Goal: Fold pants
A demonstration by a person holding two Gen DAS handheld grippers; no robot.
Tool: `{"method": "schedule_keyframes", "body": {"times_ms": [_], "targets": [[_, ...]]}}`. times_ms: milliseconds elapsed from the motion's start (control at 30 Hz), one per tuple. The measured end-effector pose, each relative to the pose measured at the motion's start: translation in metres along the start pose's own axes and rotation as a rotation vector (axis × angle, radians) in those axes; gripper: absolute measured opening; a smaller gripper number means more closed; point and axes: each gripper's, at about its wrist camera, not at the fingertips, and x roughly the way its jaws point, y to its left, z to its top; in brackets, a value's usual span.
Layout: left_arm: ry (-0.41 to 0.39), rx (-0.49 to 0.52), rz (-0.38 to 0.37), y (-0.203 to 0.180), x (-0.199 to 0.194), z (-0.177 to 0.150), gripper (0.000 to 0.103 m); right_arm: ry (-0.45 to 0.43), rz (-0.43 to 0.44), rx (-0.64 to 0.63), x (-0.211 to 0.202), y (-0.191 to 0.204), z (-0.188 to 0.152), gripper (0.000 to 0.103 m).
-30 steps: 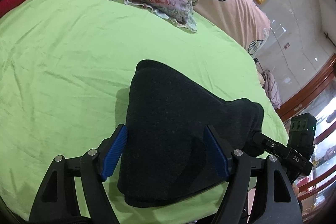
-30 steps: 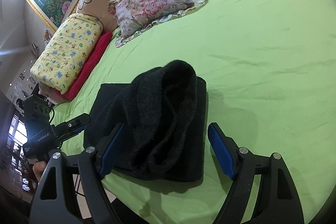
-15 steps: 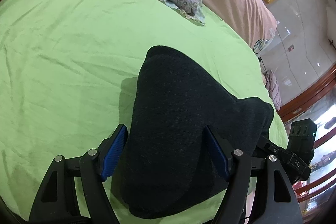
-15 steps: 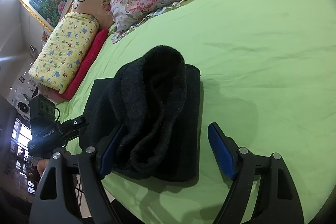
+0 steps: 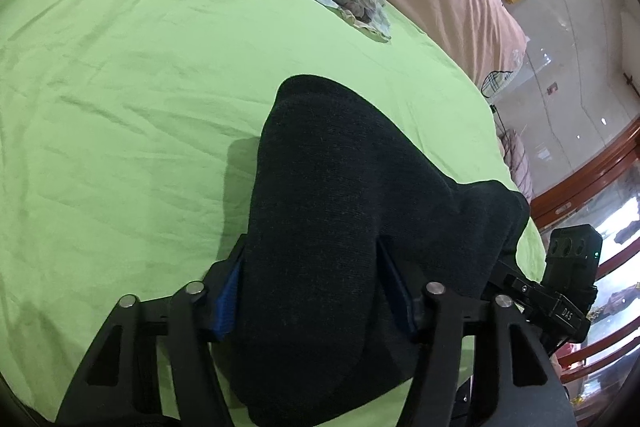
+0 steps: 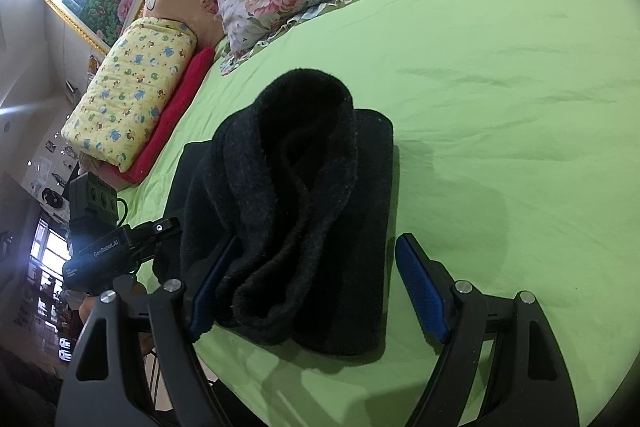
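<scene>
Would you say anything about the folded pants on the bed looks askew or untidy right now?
Yes. The black pants are not lying flat: the upper layer bulges into a raised, rumpled hump above the flat bottom layer on the green sheet, so the fold looks unfinished. Nothing looks spilled or damaged.

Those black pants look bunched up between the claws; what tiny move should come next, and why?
Probably carry the raised fold forward and lay it flat. The left gripper looks shut on the pants, whose upper layer arches above the flat part on the green sheet, while the right gripper is open.
</scene>
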Motion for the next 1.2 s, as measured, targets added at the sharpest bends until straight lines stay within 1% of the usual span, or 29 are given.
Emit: {"method": "schedule_keyframes", "body": {"times_ms": [67,133,167,233,333,467,633,800,1033,1200], "targets": [[-0.005,0.014,0.004,-0.003,-0.001,-0.001,0.054,-0.001,0.009,0.005,0.001,-0.001,0.000,0.077],[-0.010,0.040,0.010,-0.008,-0.003,-0.001,0.049,-0.002,0.018,0.010,0.001,0.000,-0.001,0.070],[-0.013,0.048,0.009,-0.010,-0.004,-0.001,0.045,-0.006,0.013,0.008,0.001,0.001,-0.001,0.069],[-0.018,0.048,-0.002,-0.012,-0.008,-0.001,0.041,-0.010,0.001,-0.006,0.000,0.005,-0.001,0.062],[-0.024,0.046,-0.011,-0.013,-0.014,0.000,0.036,-0.019,-0.014,-0.033,-0.003,0.013,0.000,0.058],[-0.043,0.047,-0.027,-0.016,-0.027,0.003,0.031,-0.043,0.007,-0.047,-0.009,0.021,0.005,0.054],[-0.086,0.056,-0.025,-0.018,-0.048,0.008,0.031,-0.055,0.033,-0.075,-0.011,0.033,0.013,0.052],[-0.133,0.037,-0.023,-0.010,-0.071,0.018,0.031,-0.071,0.063,-0.118,-0.008,0.052,0.024,0.051],[-0.201,0.036,0.014,0.003,-0.096,0.042,0.031,-0.074,0.102,-0.170,0.011,0.077,0.052,0.051],[-0.230,0.028,0.032,0.013,-0.099,0.064,0.031,-0.090,0.117,-0.198,0.026,0.090,0.072,0.051]]}}
